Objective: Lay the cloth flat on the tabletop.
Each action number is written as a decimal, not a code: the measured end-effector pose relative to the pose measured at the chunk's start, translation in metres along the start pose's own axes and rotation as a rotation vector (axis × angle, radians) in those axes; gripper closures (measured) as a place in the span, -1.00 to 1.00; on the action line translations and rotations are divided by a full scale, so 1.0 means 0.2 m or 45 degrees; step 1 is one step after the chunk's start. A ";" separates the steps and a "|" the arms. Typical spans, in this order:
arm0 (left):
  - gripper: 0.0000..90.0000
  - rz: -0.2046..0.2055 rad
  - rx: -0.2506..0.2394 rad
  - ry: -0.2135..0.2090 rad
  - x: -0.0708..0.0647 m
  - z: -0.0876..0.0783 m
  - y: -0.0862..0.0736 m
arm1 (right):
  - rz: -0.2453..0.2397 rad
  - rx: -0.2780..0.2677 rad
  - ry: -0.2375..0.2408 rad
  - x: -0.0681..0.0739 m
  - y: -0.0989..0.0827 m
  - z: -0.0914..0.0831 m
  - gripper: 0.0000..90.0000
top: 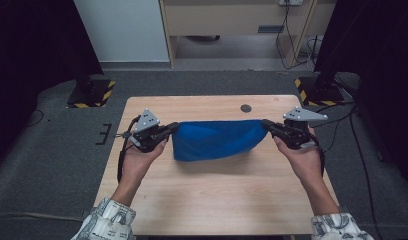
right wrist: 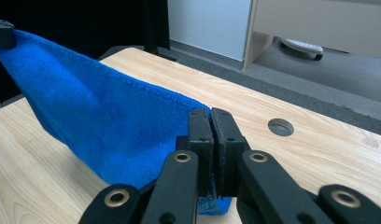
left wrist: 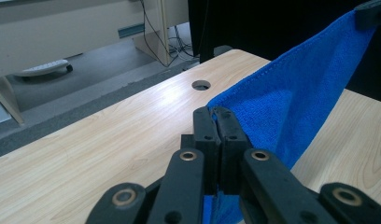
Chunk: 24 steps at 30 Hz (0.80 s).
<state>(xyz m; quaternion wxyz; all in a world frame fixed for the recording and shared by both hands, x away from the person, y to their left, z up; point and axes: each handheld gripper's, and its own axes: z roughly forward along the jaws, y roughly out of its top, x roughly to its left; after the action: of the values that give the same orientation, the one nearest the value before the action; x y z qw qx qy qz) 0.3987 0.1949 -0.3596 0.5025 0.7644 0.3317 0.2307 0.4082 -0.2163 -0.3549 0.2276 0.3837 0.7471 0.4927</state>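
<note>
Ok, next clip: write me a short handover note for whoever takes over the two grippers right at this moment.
Left gripper: shut on the left top corner of the blue cloth.
Right gripper: shut on the right top corner of the same cloth.
Cloth: stretched between the two grippers above the middle of the wooden table, top edge taut, the rest hanging down; whether the lower edge touches the tabletop cannot be told.
Done: both corners picked up and the cloth spread out.
Left: probably laying it down flat or folding it; keep both grips closed and the hands level until then.
</note>
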 end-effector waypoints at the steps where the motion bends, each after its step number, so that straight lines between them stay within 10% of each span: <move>1: 0.97 0.001 0.000 -0.001 0.00 0.00 0.00 | 0.004 -0.003 0.002 0.00 0.00 0.00 0.95; 24: 0.97 0.048 -0.040 -0.007 -0.06 -0.08 0.06 | -0.011 -0.043 0.009 0.01 0.02 -0.08 0.95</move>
<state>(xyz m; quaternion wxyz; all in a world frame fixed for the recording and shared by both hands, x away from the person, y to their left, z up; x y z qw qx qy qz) 0.3828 0.1940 -0.3431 0.5109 0.7631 0.3122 0.2431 0.3961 -0.2228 -0.3441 0.2335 0.3749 0.7410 0.5058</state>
